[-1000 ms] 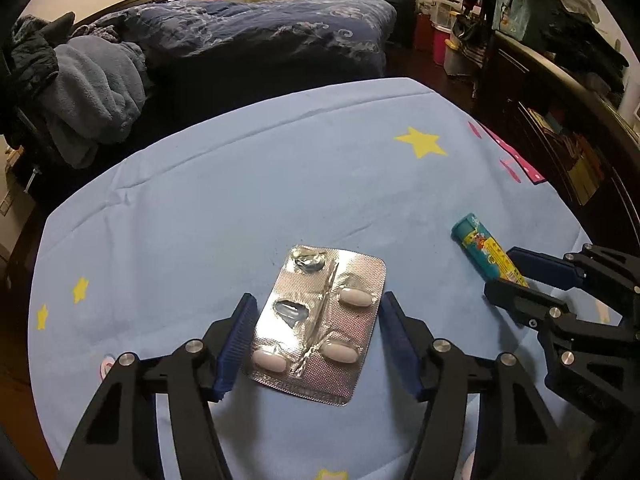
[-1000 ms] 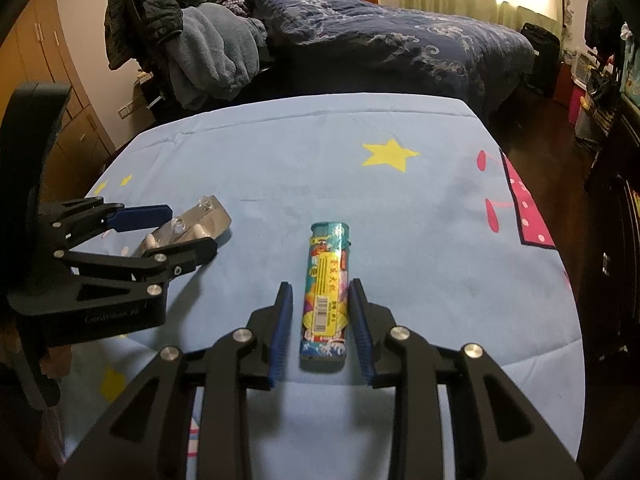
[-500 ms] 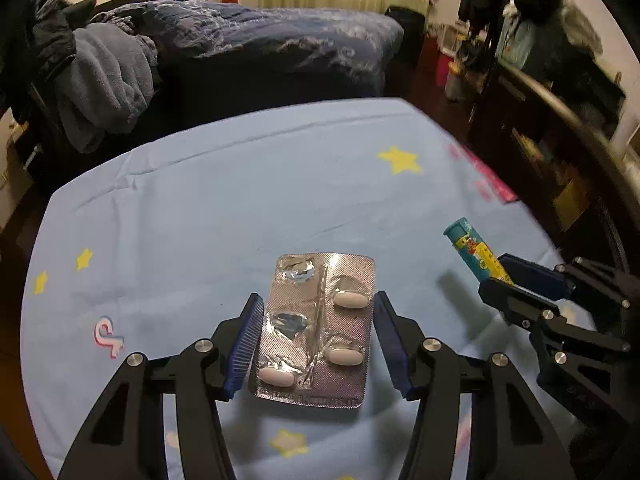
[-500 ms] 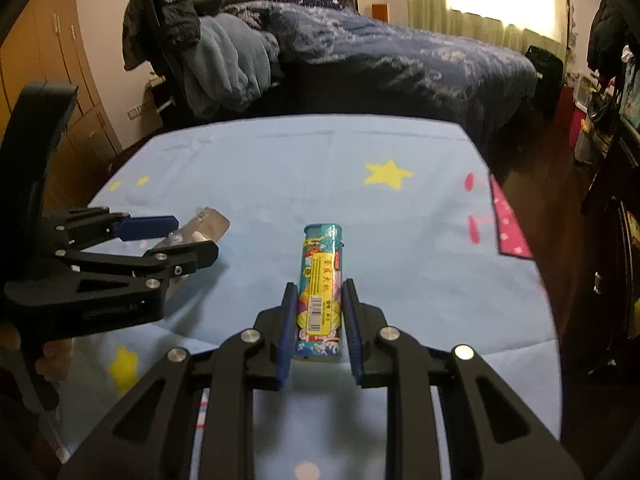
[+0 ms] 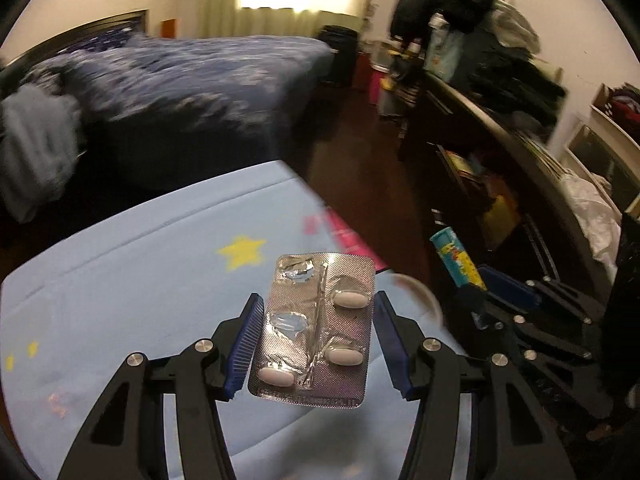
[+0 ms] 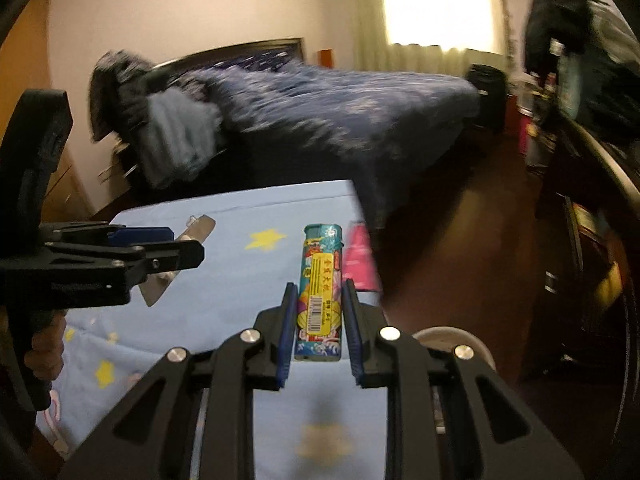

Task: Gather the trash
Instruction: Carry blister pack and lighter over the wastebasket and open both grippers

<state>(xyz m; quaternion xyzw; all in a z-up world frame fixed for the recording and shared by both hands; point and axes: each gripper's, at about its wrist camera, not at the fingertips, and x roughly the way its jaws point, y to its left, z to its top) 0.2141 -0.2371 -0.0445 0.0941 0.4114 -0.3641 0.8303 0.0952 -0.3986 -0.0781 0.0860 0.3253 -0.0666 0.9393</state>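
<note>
Both grippers have lifted off the blue cloth (image 5: 120, 288): the left gripper (image 5: 316, 340) grasping the blister pack (image 5: 316, 332) between its fingers, the right gripper (image 6: 318, 320) clenched on the lighter (image 6: 320, 292), so both pieces look ready to be binned.

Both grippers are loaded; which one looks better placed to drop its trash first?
Right, probably. The right gripper holds the lighter with a pale round rim, possibly a bin, beside it; the left gripper holds the blister pack farther off.
</note>
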